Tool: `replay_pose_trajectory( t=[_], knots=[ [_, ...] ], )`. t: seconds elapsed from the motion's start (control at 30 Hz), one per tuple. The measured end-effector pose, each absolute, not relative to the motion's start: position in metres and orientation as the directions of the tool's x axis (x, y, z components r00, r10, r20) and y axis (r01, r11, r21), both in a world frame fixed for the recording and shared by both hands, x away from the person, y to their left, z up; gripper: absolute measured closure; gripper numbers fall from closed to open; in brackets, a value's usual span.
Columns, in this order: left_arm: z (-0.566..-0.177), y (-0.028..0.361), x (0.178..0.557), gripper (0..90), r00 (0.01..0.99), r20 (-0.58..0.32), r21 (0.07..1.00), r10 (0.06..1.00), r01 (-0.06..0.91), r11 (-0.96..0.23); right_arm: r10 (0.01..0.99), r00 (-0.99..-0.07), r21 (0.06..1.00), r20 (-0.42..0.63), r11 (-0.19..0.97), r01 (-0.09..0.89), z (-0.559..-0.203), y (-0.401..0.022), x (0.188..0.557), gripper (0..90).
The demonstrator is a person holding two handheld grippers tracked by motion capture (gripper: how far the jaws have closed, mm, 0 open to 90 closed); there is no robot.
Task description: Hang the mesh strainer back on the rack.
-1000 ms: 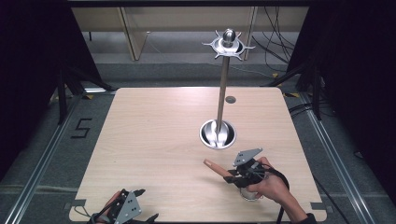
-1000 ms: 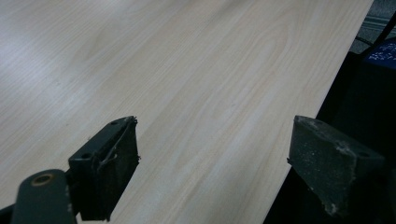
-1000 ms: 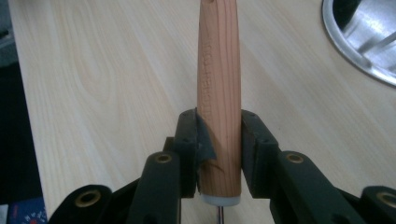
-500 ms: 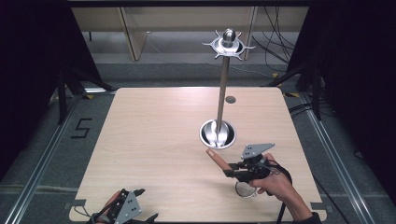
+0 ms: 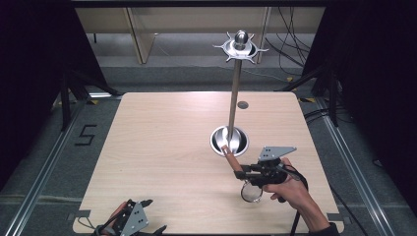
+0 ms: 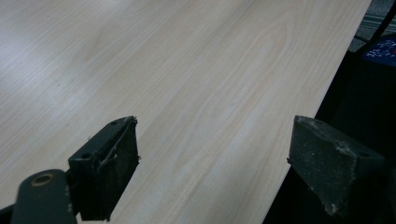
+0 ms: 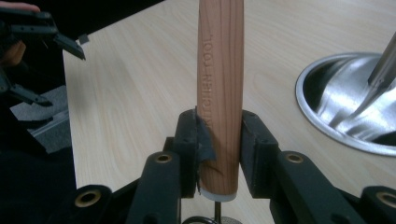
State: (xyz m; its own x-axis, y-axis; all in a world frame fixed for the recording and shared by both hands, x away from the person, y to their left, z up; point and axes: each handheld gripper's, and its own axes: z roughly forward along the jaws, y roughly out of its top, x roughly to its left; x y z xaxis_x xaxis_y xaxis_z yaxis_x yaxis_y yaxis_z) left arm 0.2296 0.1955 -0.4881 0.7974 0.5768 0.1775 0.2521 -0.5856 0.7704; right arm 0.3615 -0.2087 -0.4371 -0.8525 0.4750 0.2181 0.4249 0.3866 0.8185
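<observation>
The right gripper (image 5: pixel 242 170) is squeezed tight on a wooden handle (image 7: pixel 219 93) pointing far-left at the metal stand (image 5: pixel 229 140) just beyond, while the left gripper (image 6: pixel 215 172), wide open and empty, is far away.

surface: light wooden table (image 5: pixel 162 147) | on it: steel stand base (image 5: pixel 229 140), right of table centre | small dark disc (image 5: pixel 243 104) just beyond the base
</observation>
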Motion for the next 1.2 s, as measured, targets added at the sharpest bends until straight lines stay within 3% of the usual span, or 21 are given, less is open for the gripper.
replay_pose_trajectory(
  t=[0.43, 0.77, 0.97, 1.2],
  knots=[
    [-0.488, 0.197, 0.231, 15.2, 0.793, 0.182, 0.771, 0.581, 0.251, -0.585, 0.425, -0.877, 0.886, 0.223, 0.286, 0.364, -0.406, -0.208, 0.369, 71.6],
    [-0.488, 0.196, 0.231, 15.2, 0.796, 0.18, 0.768, 0.578, 0.254, -0.588, 0.452, -0.864, 0.902, 0.222, 0.242, 0.358, -0.385, -0.212, 0.373, 71.6],
    [-0.489, 0.196, 0.231, 15.2, 0.797, 0.179, 0.766, 0.577, 0.256, -0.59, 0.461, -0.872, 0.935, 0.164, 0.21, 0.287, -0.366, -0.217, 0.38, 71.6],
    [-0.488, 0.196, 0.231, 15.3, 0.8, 0.174, 0.76, 0.574, 0.261, -0.595, 0.467, -0.868, 0.95, 0.169, 0.159, 0.27, -0.343, -0.224, 0.383, 71.6]
  ],
)
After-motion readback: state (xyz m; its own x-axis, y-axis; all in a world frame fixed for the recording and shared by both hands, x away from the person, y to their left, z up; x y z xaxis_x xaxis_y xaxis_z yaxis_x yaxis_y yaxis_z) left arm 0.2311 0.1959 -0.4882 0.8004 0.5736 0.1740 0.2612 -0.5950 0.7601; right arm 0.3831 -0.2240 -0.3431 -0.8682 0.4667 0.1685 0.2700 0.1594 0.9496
